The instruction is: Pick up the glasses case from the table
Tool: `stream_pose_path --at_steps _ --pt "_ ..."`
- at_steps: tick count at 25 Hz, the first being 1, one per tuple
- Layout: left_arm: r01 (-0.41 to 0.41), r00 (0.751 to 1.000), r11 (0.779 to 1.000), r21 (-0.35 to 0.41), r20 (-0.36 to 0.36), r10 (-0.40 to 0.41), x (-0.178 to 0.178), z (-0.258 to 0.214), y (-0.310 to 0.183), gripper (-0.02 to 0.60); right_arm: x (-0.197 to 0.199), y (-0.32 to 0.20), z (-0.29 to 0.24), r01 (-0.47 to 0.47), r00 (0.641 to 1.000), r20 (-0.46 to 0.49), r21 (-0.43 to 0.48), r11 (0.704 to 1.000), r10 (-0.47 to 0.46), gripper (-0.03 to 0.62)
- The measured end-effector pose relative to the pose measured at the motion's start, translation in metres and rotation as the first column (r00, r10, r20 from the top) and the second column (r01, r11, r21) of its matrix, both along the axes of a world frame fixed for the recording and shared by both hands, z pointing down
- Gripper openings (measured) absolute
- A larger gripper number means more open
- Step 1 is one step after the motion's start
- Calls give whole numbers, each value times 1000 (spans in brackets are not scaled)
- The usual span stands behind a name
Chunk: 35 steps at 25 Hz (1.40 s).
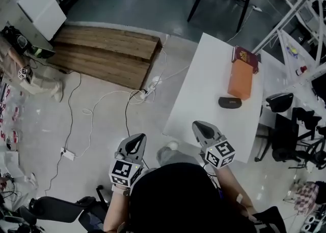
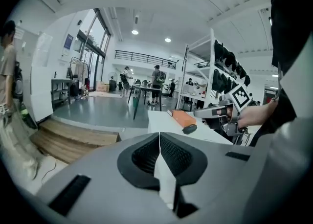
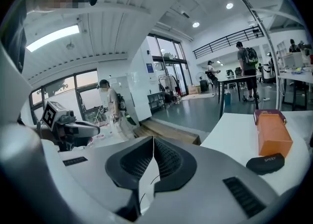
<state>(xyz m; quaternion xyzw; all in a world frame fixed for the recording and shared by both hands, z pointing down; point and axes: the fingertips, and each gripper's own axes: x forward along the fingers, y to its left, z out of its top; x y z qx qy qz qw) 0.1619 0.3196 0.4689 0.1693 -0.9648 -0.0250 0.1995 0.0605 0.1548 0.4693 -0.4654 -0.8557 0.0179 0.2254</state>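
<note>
Near the white table point(image 1: 204, 89), left gripper point(image 1: 135, 140) and right gripper point(image 1: 199, 126) have jaws clenched empty; glasses case point(image 1: 230, 102) lies untouched.

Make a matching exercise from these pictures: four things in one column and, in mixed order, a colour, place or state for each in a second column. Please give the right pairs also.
Things
1. glasses case
2. orange box
3. left gripper
4. wooden platform

Descriptions
A. on the floor, left of the white table in the head view
B. jaws together, nothing between them
C. black, lying on the table nearer to the person than the other things on it
D. on the table, between the case and a dark red book

Pairs: 1-C, 2-D, 3-B, 4-A
</note>
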Motion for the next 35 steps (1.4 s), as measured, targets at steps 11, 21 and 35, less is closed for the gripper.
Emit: stream_pose_path --at_steps 11,21,35 --pt "-277 960 960 -37 -39 276 -150 1 -49 20 -81 -63 4 -276 961 -32 -31 961 275 31" --pt "-634 769 773 9 -91 632 -239 26 -152 20 -83 -152 17 -645 761 -69 36 764 645 31" --pt "-894 428 443 71 -161 889 -300 87 -283 49 -29 -207 30 -951 272 -126 112 287 954 31"
